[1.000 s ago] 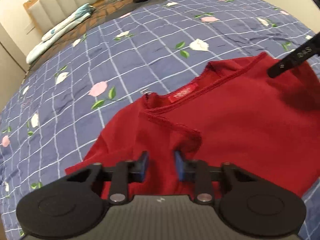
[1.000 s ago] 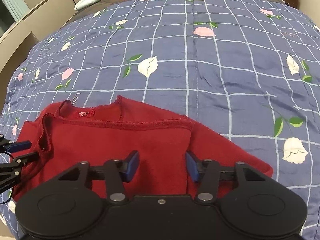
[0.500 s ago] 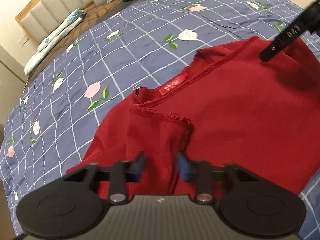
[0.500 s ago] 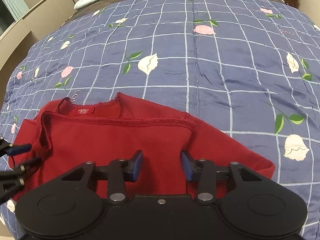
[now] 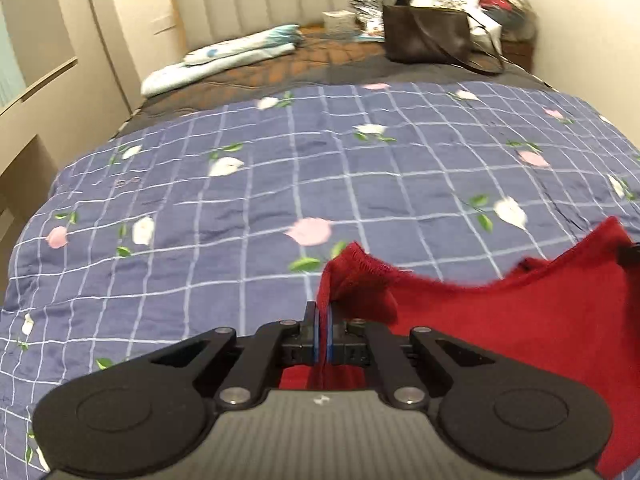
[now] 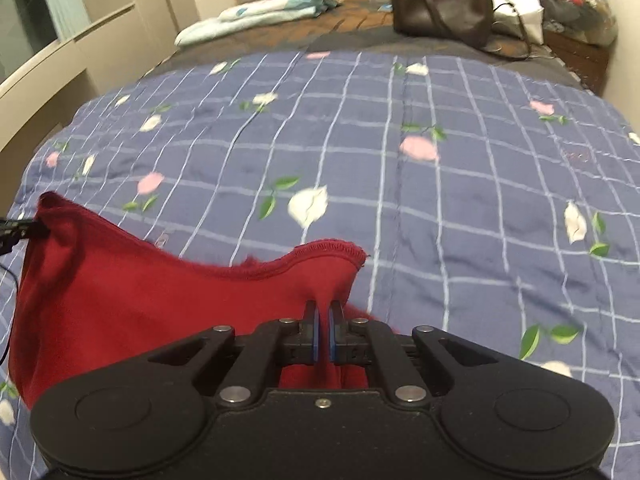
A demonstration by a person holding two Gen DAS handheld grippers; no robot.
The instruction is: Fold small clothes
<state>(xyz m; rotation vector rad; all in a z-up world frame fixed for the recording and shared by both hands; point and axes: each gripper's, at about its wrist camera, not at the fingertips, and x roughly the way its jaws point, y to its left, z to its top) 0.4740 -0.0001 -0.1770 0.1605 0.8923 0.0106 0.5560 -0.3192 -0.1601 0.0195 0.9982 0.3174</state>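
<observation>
In your left wrist view, your left tool (image 5: 322, 330) pinches a bunched fold of the soft red knit top (image 5: 520, 320), which drapes rightward over the quilted floral bedspread (image 5: 240, 220). In the right wrist view, your right tool (image 6: 322, 330) pinches its stitched hem (image 6: 328, 250), cloth sagging leftward.

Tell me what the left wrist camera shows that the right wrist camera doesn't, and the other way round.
Only the left wrist view shows the left gripper close up, shut on the red garment at its left corner, and the headboard in full.

Only the right wrist view shows the right gripper close up, shut on the garment's right corner just below its stitched hem.

Both show the garment stretched between the grippers above the blue floral quilt, the dark handbag and the folded light-blue bedding at the bed's far end.
</observation>
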